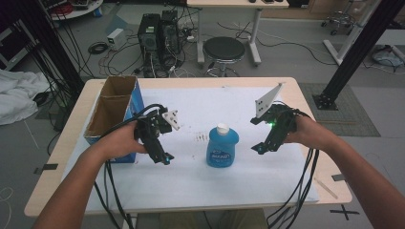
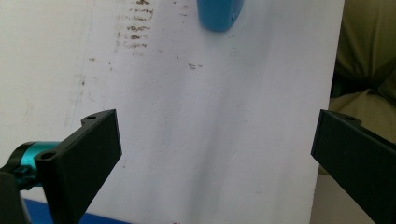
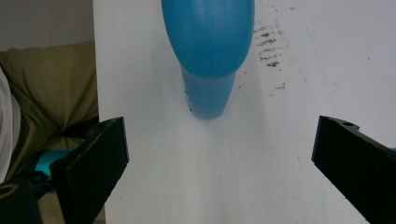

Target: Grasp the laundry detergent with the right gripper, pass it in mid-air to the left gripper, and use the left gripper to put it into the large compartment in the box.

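Observation:
A blue bottle (image 1: 222, 147) with a white cap and a label stands upright on the white sheet (image 1: 200, 181) at the table's middle. Left of it, my left gripper (image 1: 164, 159) hangs over the sheet, jaws wide apart with nothing between them. To the bottle's right my right gripper (image 1: 260, 148) is also open and holds nothing. In the left gripper view the bottle's base (image 2: 217, 14) sits at the top edge, beyond the left gripper (image 2: 215, 144). The right gripper view has the bottle (image 3: 208, 42) straight ahead, past the spread jaws of the right gripper (image 3: 219, 149).
An open cardboard box (image 1: 112, 109) with blue sides stands at the table's left, just behind my left hand. Dark smudges (image 1: 202, 138) mark the sheet left of the bottle. Cables hang off the front edge. A black stool (image 1: 224, 49) and computer towers (image 1: 157, 36) stand beyond the table.

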The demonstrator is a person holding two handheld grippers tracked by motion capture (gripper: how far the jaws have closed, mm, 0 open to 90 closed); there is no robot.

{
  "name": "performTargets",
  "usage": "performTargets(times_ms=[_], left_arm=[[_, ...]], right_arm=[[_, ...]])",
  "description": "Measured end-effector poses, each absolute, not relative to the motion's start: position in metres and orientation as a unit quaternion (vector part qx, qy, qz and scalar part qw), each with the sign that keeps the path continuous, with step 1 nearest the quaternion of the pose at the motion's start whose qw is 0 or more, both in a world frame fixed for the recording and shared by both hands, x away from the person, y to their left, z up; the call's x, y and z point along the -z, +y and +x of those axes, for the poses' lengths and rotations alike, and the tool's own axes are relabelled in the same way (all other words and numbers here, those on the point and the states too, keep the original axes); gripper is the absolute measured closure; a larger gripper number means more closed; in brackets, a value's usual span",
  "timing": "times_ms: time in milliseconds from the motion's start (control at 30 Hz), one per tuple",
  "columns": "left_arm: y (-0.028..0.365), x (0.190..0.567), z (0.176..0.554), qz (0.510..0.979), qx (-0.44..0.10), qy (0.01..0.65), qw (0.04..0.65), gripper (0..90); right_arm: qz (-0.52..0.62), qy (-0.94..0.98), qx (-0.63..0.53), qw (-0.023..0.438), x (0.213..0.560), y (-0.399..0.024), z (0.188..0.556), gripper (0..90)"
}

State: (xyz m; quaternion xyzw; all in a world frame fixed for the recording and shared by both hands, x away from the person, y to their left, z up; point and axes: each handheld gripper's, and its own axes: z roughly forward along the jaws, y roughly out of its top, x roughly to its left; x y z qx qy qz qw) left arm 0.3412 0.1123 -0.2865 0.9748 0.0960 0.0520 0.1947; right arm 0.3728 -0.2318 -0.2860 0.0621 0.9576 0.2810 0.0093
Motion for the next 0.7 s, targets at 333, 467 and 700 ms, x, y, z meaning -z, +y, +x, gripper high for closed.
performTargets(times_ms=[333, 467, 700], left_arm=[[0.111, 0.287, 0.343, 0.975, -0.051, 0.095, 0.192, 1.7], [0.110, 0.288, 0.344, 0.976, -0.049, 0.095, 0.189, 1.7], [0.109, 0.288, 0.345, 0.976, -0.050, 0.098, 0.188, 1.7]], right_arm=[[0.072, 0.940, -0.334, 0.006, 0.305, -0.237, 0.371, 2.8], [0.076, 0.932, -0.353, 0.004, 0.314, -0.239, 0.369, 2.8], [0.085, 0.923, -0.375, 0.001, 0.330, -0.240, 0.368, 2.8]])
